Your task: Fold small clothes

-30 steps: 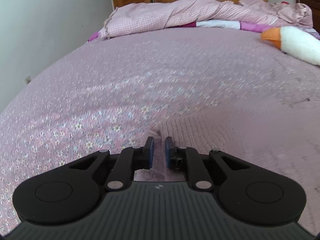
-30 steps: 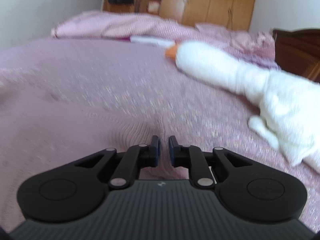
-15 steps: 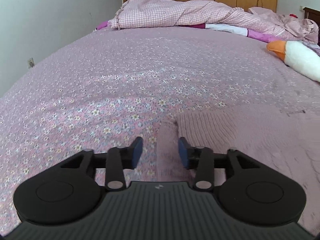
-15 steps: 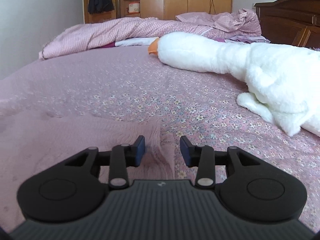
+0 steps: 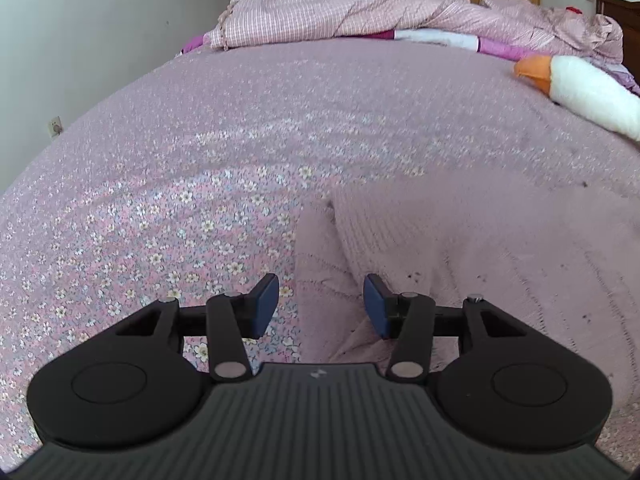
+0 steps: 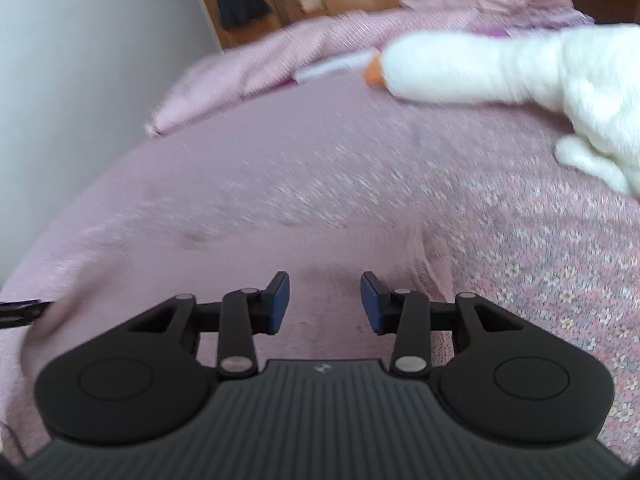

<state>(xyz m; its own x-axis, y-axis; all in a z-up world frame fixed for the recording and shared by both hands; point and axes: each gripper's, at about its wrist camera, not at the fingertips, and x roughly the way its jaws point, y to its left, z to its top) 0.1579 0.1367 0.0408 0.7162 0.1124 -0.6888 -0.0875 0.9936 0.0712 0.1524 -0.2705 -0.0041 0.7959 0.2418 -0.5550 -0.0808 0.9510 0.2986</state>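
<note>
A pale pink knitted garment (image 5: 460, 248) lies flat on the floral bedspread (image 5: 160, 208). Its left edge and a folded flap sit just ahead of my left gripper (image 5: 322, 304), which is open and empty above it. In the right wrist view the same garment (image 6: 280, 256) spreads under and left of my right gripper (image 6: 324, 300), which is open and empty over the cloth. This view is blurred.
A white plush goose with an orange beak (image 5: 580, 88) lies at the right, large in the right wrist view (image 6: 520, 72). A bunched pink checked quilt (image 5: 360, 12) lies at the far end. A wall (image 5: 80, 40) runs along the left; wooden wardrobes stand behind.
Both grippers were shut on the garment's edges a second ago, then opened and let go. Now both are lifted a little; the right one swings, blurring its view.
</note>
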